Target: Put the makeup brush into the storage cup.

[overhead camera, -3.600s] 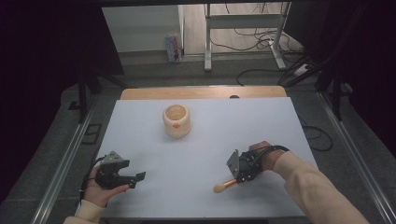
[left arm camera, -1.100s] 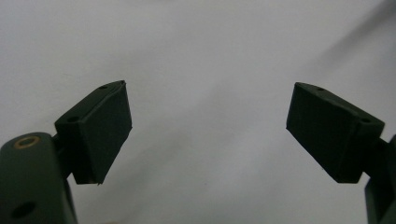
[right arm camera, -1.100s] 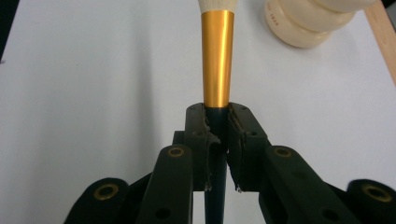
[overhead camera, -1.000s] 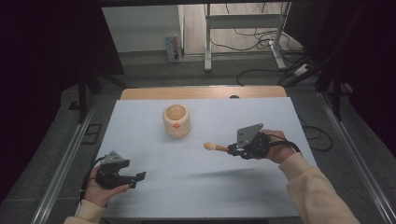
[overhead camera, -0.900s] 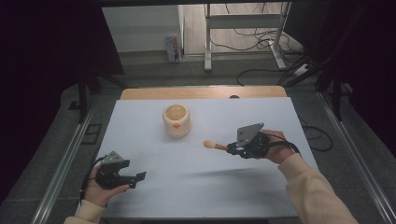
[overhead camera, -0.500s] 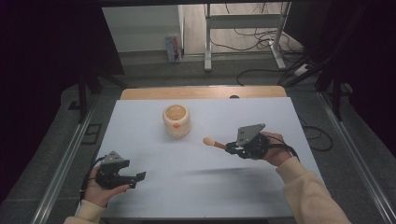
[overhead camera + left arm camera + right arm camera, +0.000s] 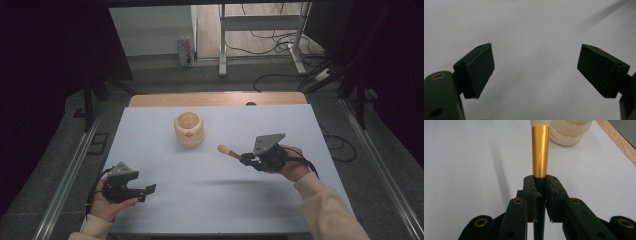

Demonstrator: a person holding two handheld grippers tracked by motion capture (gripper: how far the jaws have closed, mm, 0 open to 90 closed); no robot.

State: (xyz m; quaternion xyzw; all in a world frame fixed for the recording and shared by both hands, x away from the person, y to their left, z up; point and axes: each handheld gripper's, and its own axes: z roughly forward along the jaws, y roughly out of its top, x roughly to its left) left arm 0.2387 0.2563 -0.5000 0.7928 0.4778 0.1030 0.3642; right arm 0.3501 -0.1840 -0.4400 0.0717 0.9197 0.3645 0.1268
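Cream holder (image 7: 189,129), ahead of right gripper (image 7: 243,158) clamped on brush (image 7: 227,151), now raised nearer; left gripper (image 7: 148,190) spread apart, unmoved.

One cream-coloured pot (image 7: 189,129) stands on the white desk (image 7: 165,205), toward its far edge. One brush (image 7: 228,151) with a gold ferrule is above the desk, toward its right edge. Two black grippers are present: the left gripper (image 7: 148,189) near the desk's near left corner, and the right gripper (image 7: 245,159) toward its right edge.
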